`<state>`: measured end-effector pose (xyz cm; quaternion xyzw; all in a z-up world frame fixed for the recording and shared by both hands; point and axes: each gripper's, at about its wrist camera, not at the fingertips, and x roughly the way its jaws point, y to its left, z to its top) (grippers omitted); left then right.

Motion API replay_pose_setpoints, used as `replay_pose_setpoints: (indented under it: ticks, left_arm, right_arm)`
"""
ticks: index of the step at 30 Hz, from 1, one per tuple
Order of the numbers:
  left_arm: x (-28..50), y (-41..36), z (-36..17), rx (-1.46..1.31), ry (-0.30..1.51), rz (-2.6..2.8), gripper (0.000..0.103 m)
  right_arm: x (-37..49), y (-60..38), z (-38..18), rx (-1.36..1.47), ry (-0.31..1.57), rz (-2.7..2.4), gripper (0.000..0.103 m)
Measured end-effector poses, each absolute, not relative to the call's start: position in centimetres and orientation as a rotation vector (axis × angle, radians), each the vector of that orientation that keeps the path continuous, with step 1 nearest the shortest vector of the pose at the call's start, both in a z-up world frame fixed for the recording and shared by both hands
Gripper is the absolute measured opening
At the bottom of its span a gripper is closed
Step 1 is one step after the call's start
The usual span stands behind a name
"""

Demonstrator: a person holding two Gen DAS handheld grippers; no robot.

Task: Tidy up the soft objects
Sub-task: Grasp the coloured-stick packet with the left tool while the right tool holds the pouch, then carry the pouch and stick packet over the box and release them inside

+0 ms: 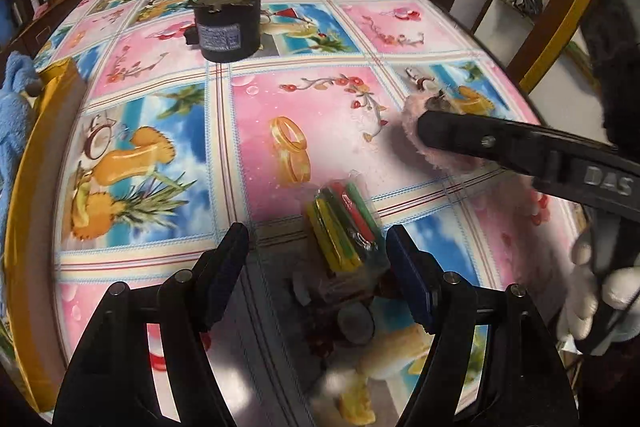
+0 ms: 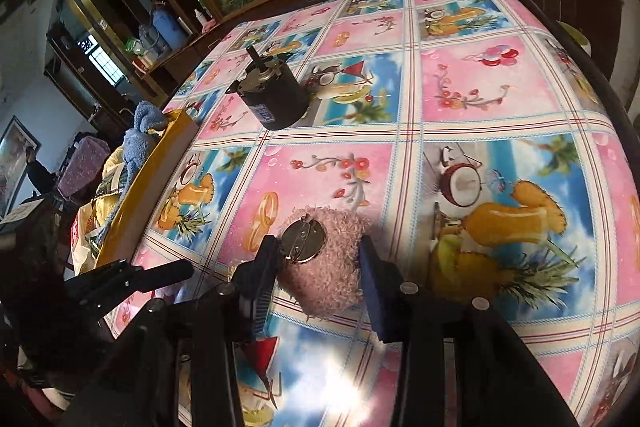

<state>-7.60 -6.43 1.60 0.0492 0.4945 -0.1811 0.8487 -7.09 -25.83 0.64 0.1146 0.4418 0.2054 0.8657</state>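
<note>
A pink fluffy pom-pom brooch (image 2: 326,263) with a round metal pin back lies on the patterned tablecloth. My right gripper (image 2: 318,267) has its jaws around it, both pads touching its sides. It also shows in the left wrist view (image 1: 424,131), partly behind the right gripper (image 1: 430,129). My left gripper (image 1: 316,259) is open, with a clear packet of coloured clay sticks (image 1: 344,223) lying between its fingers, nearer the right one. A yellow box (image 2: 148,187) at the table's left edge holds a blue plush towel (image 2: 138,139).
A black cylindrical motor (image 1: 226,23) with an upright shaft stands at the far middle of the table; it also shows in the right wrist view (image 2: 276,95). The yellow box (image 1: 32,163) borders the left edge. Cabinets and a flower painting stand behind.
</note>
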Motion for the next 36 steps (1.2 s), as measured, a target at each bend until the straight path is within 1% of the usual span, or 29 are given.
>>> replay_pose_setpoints:
  ticks: [3, 5, 6, 8, 15, 21, 25, 30, 36]
  left_arm:
    - [-7.6, -7.8, 1.2, 0.18, 1.014, -0.374, 0.072]
    - [-7.9, -7.5, 1.5, 0.133, 0.992, -0.434, 0.045]
    - [-7.9, -7.3, 1.5, 0.112, 0.998, -0.46, 0.021]
    - [-7.9, -6.8, 1.7, 0.079, 1.003, -0.477, 0.015]
    - [-8.7, -3.6, 4.2, -0.061, 0.947, -0.486, 0.014]
    - [-10.5, 3.2, 8.1, -0.179, 0.859, -0.412, 0.014]
    - [-11.2, 9.2, 9.9, -0.216, 0.799, -0.286, 0.014]
    - [-10.4, 16.4, 10.1, -0.272, 0.784, -0.148, 0.014]
    - [-6.0, 20.9, 10.5, -0.258, 0.79, -0.063, 0.014]
  right_arm:
    - [-7.8, -26.5, 0.9, 0.267, 0.901, 0.44, 0.04]
    - [-8.2, -26.7, 1.1, 0.28, 0.886, 0.443, 0.041]
    - [-8.3, -26.8, 1.2, 0.283, 0.88, 0.442, 0.042]
    - [-8.4, -27.0, 1.2, 0.293, 0.873, 0.442, 0.042]
    - [-8.8, -26.5, 1.0, 0.317, 0.877, 0.461, 0.042]
    - [-9.1, -23.3, 2.4, 0.299, 0.867, 0.537, 0.041]
    - [-8.9, -19.1, 3.5, 0.256, 0.87, 0.612, 0.041]
    - [-8.8, -12.9, 4.5, 0.201, 0.884, 0.713, 0.041]
    - [-8.7, -5.0, 4.7, 0.116, 0.922, 0.817, 0.041]
